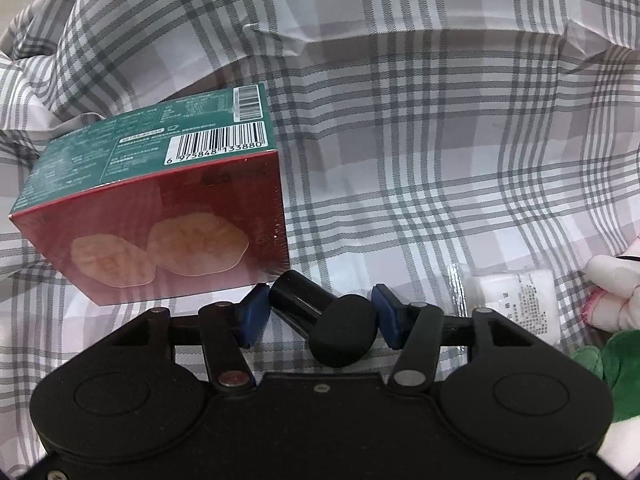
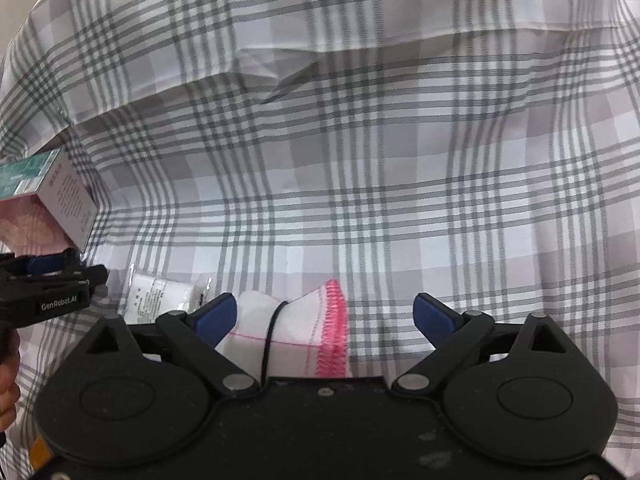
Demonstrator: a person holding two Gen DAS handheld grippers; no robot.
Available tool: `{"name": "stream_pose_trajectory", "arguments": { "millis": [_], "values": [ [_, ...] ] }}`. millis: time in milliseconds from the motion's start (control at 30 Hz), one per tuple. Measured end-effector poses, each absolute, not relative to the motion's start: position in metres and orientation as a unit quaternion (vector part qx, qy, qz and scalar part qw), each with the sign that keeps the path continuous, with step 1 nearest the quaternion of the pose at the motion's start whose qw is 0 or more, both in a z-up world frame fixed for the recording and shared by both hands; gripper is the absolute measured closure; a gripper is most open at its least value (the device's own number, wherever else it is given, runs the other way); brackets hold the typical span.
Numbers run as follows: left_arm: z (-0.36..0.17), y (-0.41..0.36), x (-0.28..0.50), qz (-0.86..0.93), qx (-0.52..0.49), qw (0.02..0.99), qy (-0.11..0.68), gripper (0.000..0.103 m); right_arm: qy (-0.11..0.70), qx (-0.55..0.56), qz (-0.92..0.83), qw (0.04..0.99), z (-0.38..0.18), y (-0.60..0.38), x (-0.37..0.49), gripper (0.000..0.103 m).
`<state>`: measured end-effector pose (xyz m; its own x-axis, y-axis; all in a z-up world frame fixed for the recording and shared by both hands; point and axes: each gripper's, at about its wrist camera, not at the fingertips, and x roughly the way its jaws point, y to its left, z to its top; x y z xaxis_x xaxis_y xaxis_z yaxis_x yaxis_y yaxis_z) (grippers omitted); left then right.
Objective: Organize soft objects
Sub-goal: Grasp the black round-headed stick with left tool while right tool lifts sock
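Right claw stands released, wide over a white pink-hemmed cloth lying near on the plaid sheet, towards the gap's left. Light and limp, it likely grips best at its black cord. Left claw is clenched on a black capped cylinder.

Woven plaid cloth, soft and creased. Glossy film-wrapped cardboard box. Matt black plastic gripper body, smooth blue pads. White knitted cloth, pink stitched edge.
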<state>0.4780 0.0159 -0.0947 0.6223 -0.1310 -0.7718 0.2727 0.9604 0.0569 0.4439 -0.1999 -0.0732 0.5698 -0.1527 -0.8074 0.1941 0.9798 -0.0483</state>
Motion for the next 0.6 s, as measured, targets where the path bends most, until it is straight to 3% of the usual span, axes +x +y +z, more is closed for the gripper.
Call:
{"name": "stream_pose_trajectory", "arguments": {
  "millis": [167, 267, 333, 400, 600],
  "values": [
    [-0.086, 0.011, 0.472, -0.112, 0.086, 0.897, 0.420, 0.049, 0.463, -0.005, -0.097, 0.881, -0.088, -0.190, 0.453, 0.003],
    [-0.078, 0.006, 0.473, -0.108, 0.087, 0.897, 0.419, 0.049, 0.471, 0.001, -0.091, 0.878, -0.093, -0.190, 0.457, 0.008],
    [-0.074, 0.004, 0.472, -0.107, 0.086, 0.898, 0.419, 0.049, 0.475, 0.012, -0.077, 0.876, -0.092, -0.191, 0.459, 0.027],
    [-0.071, 0.002, 0.471, -0.106, 0.087, 0.898, 0.418, 0.049, 0.483, 0.030, -0.054, 0.873, -0.088, -0.192, 0.461, 0.039],
    [-0.069, -0.005, 0.467, -0.103, 0.096, 0.898, 0.418, 0.049, 0.484, 0.076, -0.074, 0.869, -0.083, -0.209, 0.465, 0.030]
  ]
}}
